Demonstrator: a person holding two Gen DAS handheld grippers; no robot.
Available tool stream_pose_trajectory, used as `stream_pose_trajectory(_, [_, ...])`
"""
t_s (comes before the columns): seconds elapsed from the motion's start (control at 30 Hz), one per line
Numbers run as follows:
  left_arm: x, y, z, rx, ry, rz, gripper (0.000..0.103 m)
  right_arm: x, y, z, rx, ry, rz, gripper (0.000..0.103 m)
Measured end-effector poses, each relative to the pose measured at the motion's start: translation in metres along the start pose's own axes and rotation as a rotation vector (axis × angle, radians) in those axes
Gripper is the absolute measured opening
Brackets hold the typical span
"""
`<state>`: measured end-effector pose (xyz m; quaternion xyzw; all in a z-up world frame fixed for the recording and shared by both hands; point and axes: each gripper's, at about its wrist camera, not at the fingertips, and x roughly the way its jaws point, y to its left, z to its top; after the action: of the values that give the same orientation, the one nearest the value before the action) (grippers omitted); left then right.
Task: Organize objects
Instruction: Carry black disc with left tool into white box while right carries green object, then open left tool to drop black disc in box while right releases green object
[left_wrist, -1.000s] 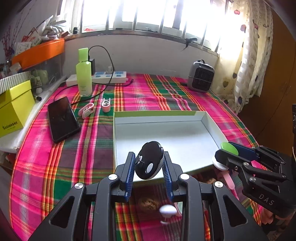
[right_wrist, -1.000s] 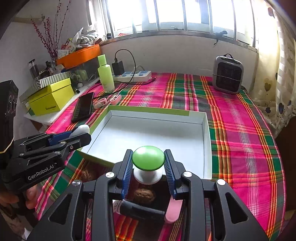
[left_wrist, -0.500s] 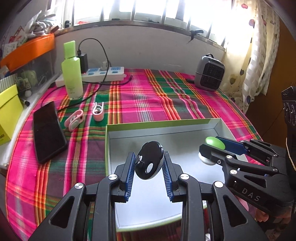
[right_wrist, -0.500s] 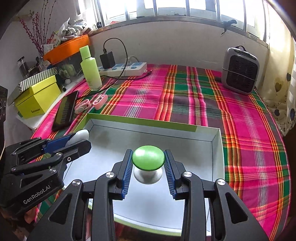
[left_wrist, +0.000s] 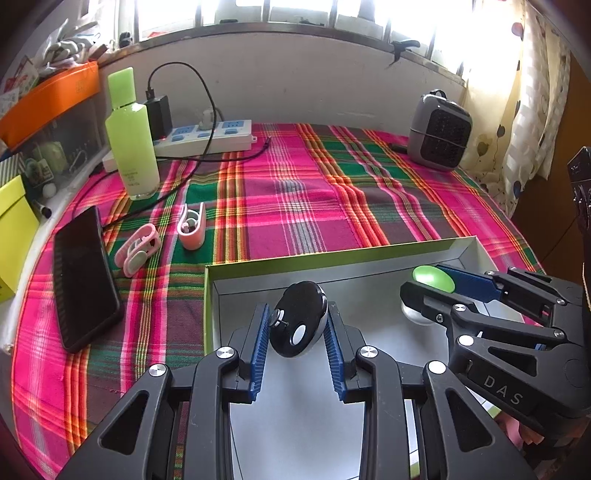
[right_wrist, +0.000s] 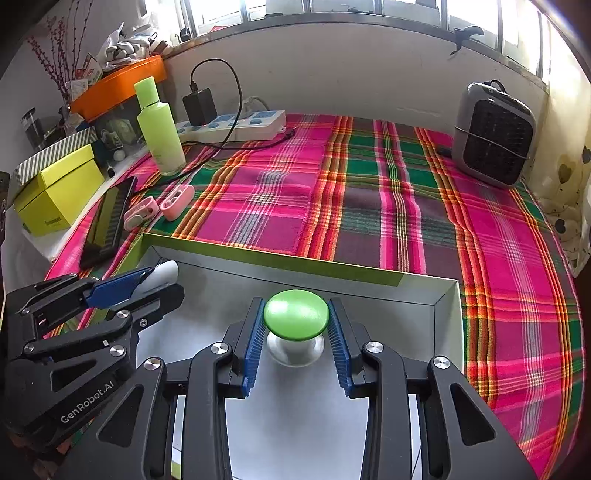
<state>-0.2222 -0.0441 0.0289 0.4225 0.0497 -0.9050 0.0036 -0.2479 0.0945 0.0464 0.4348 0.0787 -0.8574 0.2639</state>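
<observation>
My left gripper (left_wrist: 297, 325) is shut on a round black and silver disc (left_wrist: 298, 323) and holds it over the near left part of the shallow white box (left_wrist: 258, 267). My right gripper (right_wrist: 296, 325) is shut on a green-capped white mushroom-shaped object (right_wrist: 296, 314) and holds it over the same box (right_wrist: 448, 314), toward its right side. The right gripper shows in the left wrist view (left_wrist: 424, 291), and the left gripper shows at the left of the right wrist view (right_wrist: 155, 278). Both held objects are low inside the box.
On the plaid cloth beyond the box lie a black phone (left_wrist: 83, 275), two pink clips (left_wrist: 138, 249) (left_wrist: 192, 225), a green bottle (left_wrist: 131, 136), a power strip (left_wrist: 207, 138) and a grey heater (left_wrist: 441, 133). A yellow box (right_wrist: 59, 192) stands at the left.
Both grippers have moved forward from the box's near edge to over its inside and come lower, each still holding its object.
</observation>
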Motion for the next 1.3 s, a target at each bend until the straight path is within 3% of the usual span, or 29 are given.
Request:
stream_pose_trajectory(0.67, [0.011, 0.002, -0.001, 0.001, 0.024, 0.015, 0.028, 0.01, 0.0, -0.001, 0.004, 0.021, 0.011, 0.035])
stream_pose_trajectory(0.9, [0.008, -0.002, -0.003, 0.016, 0.017, 0.011, 0.041, 0.007, -0.001, -0.002, 0.006, 0.014, 0.009, 0.036])
stream_pose_trajectory(1.03, [0.005, -0.002, -0.005, 0.012, 0.017, 0.015, 0.042, 0.004, -0.002, -0.004, 0.015, 0.005, 0.003, 0.045])
stream_pose_trajectory(1.3, [-0.009, -0.002, -0.01, 0.01, -0.002, 0.027, 0.046, -0.005, -0.005, -0.009, 0.027, 0.002, -0.006, 0.046])
